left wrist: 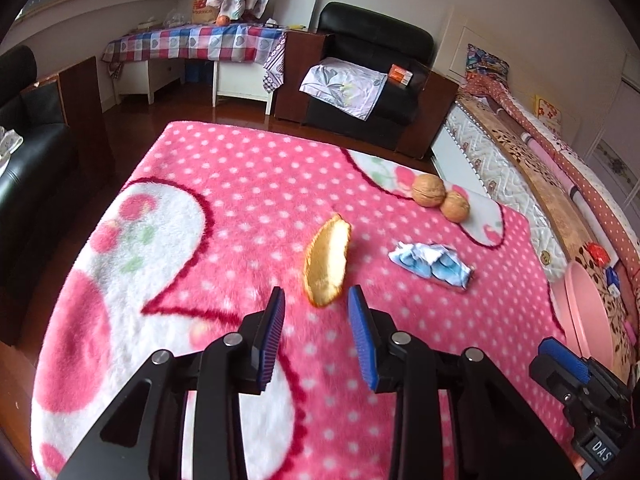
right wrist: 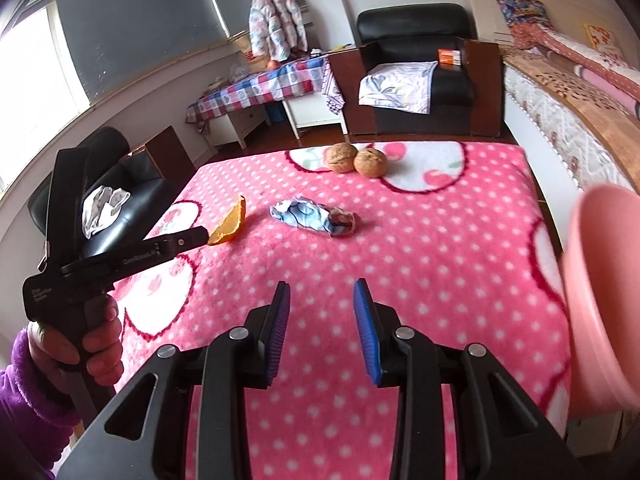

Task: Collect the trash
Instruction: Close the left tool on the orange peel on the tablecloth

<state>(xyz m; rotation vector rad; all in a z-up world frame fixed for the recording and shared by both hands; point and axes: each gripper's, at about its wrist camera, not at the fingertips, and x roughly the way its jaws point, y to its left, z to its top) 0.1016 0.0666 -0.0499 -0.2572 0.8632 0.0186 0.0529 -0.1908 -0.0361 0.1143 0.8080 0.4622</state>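
An orange peel [left wrist: 326,262] lies on the pink polka-dot blanket [left wrist: 240,184], just ahead of my open, empty left gripper [left wrist: 316,300]. A crumpled blue-and-white wrapper [left wrist: 432,264] lies to its right, with two walnuts [left wrist: 440,198] beyond. In the right wrist view my right gripper [right wrist: 322,294] is open and empty above the blanket [right wrist: 440,260]. The wrapper [right wrist: 314,216] and walnuts [right wrist: 356,160] are ahead of it. The left gripper [right wrist: 192,240] reaches the peel [right wrist: 229,224] at the left. A pink bin [right wrist: 600,300] stands at the right.
The pink bin's rim [left wrist: 584,312] shows at the table's right edge, next to a bed [left wrist: 560,184]. A black armchair [left wrist: 368,76] stands beyond the table, a checkered-cloth table [left wrist: 192,42] at the back, and a black sofa [left wrist: 28,136] on the left.
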